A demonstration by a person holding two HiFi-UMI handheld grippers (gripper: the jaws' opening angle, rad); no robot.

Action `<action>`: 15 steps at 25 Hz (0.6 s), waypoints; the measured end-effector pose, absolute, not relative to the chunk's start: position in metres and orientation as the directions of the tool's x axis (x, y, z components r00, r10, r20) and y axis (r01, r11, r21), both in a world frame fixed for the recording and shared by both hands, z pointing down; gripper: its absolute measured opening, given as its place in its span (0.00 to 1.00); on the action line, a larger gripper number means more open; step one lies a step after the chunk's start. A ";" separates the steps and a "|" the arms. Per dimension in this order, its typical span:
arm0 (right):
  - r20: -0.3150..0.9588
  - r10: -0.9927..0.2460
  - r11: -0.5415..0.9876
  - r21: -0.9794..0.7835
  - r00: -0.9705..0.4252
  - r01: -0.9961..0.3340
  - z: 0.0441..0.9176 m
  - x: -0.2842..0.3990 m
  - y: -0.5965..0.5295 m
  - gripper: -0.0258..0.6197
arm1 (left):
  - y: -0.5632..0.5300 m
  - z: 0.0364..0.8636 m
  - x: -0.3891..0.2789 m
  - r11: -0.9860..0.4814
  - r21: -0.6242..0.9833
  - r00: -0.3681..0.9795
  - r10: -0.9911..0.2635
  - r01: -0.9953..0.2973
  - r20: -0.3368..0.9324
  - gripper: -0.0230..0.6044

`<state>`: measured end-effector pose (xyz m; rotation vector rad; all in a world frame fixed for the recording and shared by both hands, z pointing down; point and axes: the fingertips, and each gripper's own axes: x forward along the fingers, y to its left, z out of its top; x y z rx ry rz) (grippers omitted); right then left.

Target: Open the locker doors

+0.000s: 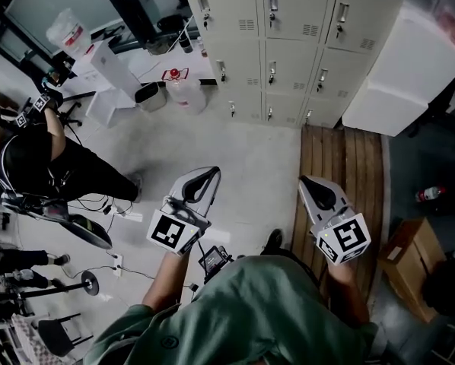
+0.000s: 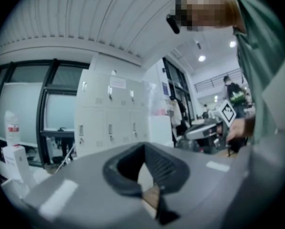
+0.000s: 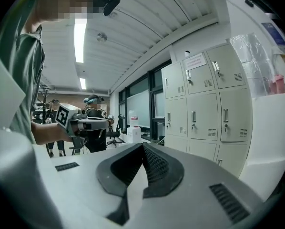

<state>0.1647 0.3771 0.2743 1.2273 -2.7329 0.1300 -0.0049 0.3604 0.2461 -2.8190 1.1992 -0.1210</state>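
The beige lockers (image 1: 288, 44) stand ahead across the floor, three columns of doors with small handles, all closed. They show again in the left gripper view (image 2: 109, 118) and the right gripper view (image 3: 204, 109). My left gripper (image 1: 206, 176) is held out low, far short of the lockers, jaws closed to a point with nothing between them (image 2: 145, 146). My right gripper (image 1: 310, 182) is beside it at the same height, also shut and holding nothing (image 3: 142, 146). Each gripper appears in the other's view.
A white cabinet (image 1: 410, 67) stands right of the lockers. Wooden planks (image 1: 342, 166) lie before the right-hand columns. A water jug (image 1: 186, 90) sits at the lockers' left. A person (image 1: 45, 158) and cables are at left; a cardboard box (image 1: 414, 257) is at right.
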 end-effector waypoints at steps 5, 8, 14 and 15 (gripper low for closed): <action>0.159 -0.700 0.701 -0.028 -0.696 -0.712 0.280 0.185 0.337 0.04 | 0.328 0.249 0.018 -0.667 -0.122 0.664 -0.745 -0.735 0.069 0.03; 0.155 -0.685 0.716 -0.036 -0.711 -0.697 0.284 0.190 0.317 0.04 | 0.311 0.250 0.025 -0.651 -0.125 0.647 -0.759 -0.749 0.075 0.03; 0.156 -0.682 0.714 -0.068 -0.714 -0.697 0.290 0.199 0.288 0.04 | 0.283 0.246 0.036 -0.651 -0.139 0.645 -0.759 -0.747 0.086 0.03; 0.159 -0.682 0.714 -0.072 -0.714 -0.697 0.291 0.198 0.284 0.04 | 0.279 0.248 0.034 -0.651 -0.140 0.645 -0.759 -0.746 0.094 0.03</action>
